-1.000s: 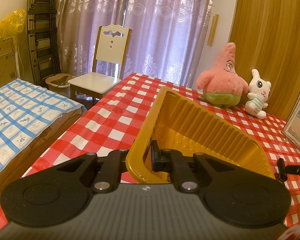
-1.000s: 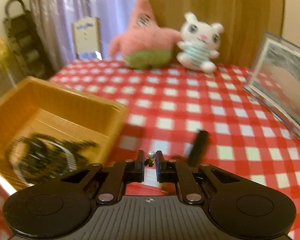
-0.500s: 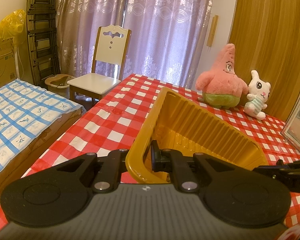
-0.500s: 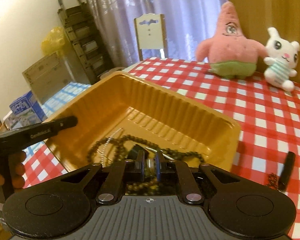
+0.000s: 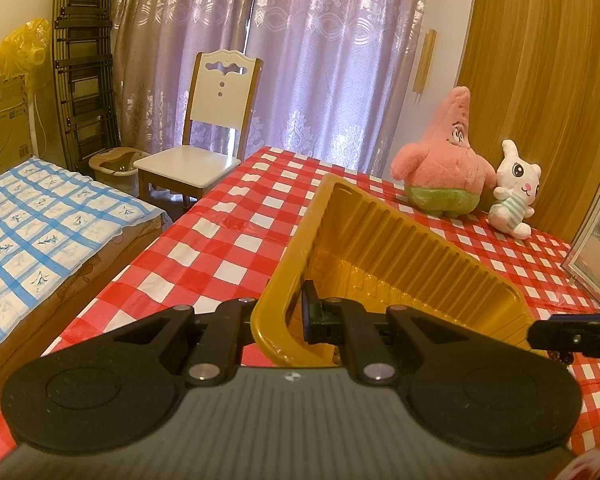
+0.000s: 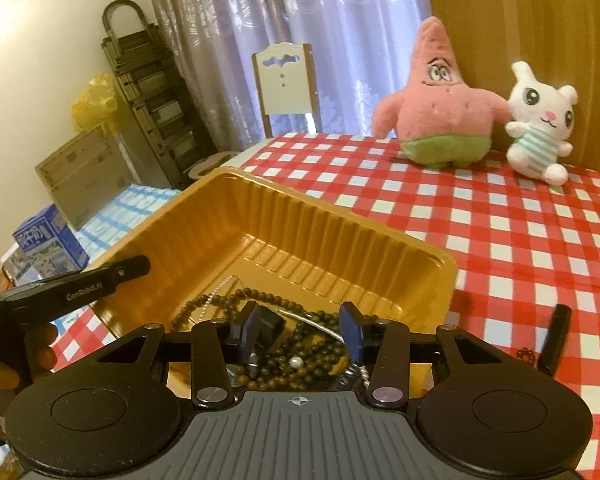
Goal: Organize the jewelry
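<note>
A yellow plastic tray (image 6: 340, 216) stands on the red checked tablecloth. My left gripper (image 5: 284, 312) is shut on the tray's (image 5: 380, 240) near corner wall; one of its fingers (image 6: 100, 284) shows at the tray's left rim in the right wrist view. Dark bead strands (image 6: 220, 304) and a thin silver chain (image 6: 222, 286) lie inside. My right gripper (image 6: 298, 330) hovers over the tray's near end, its jaws opening with nothing between the pads. A small pearl piece (image 6: 296, 361) rests on the beads just below them. The right gripper's tip (image 5: 572, 336) shows past the tray's right corner.
A black bar-shaped piece (image 6: 554, 340) with a small dark chain (image 6: 526, 354) lies on the cloth right of the tray. A pink star plush (image 6: 436, 112) and white bunny plush (image 6: 540, 120) stand at the back. A picture frame (image 5: 596, 248) stands right; a chair (image 5: 204, 152) and bed (image 5: 40, 216) are off the left.
My right gripper swung left from the cloth to over the tray, carrying the pearl piece, then spread its jaws; the pearl piece now lies on the beads. The left gripper kept still.
</note>
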The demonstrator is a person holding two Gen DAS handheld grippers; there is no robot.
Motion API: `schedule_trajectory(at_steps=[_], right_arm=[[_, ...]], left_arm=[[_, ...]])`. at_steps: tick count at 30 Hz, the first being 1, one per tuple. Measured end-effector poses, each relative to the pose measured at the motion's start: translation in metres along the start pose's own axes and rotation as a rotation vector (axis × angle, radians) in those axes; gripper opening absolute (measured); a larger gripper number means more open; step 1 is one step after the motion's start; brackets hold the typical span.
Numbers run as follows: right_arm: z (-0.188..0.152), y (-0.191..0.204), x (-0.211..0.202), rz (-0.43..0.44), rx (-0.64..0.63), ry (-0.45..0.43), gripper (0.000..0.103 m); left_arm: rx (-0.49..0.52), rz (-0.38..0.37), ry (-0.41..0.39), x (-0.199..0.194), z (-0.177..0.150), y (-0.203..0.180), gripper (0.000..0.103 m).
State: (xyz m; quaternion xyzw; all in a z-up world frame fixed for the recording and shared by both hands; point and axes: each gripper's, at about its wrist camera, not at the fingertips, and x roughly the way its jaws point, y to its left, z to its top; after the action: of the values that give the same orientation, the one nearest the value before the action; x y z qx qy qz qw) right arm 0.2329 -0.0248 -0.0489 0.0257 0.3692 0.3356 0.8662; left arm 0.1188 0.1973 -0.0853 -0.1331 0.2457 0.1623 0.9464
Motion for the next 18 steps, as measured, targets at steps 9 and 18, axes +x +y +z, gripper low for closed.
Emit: schedule_trajectory(at_steps=[9, 18], right_arm=[[-0.027, -0.063, -0.026, -0.207, 0.118, 0.007, 0.044], [-0.046, -0.117, -0.017, -0.337, 0.165, 0.094, 0.032]], left_arm=[[0.001, 0.0, 0.0, 0.0, 0.0, 0.0, 0.01], [0.002, 0.0, 0.002, 0.001, 0.0, 0.0, 0.01]])
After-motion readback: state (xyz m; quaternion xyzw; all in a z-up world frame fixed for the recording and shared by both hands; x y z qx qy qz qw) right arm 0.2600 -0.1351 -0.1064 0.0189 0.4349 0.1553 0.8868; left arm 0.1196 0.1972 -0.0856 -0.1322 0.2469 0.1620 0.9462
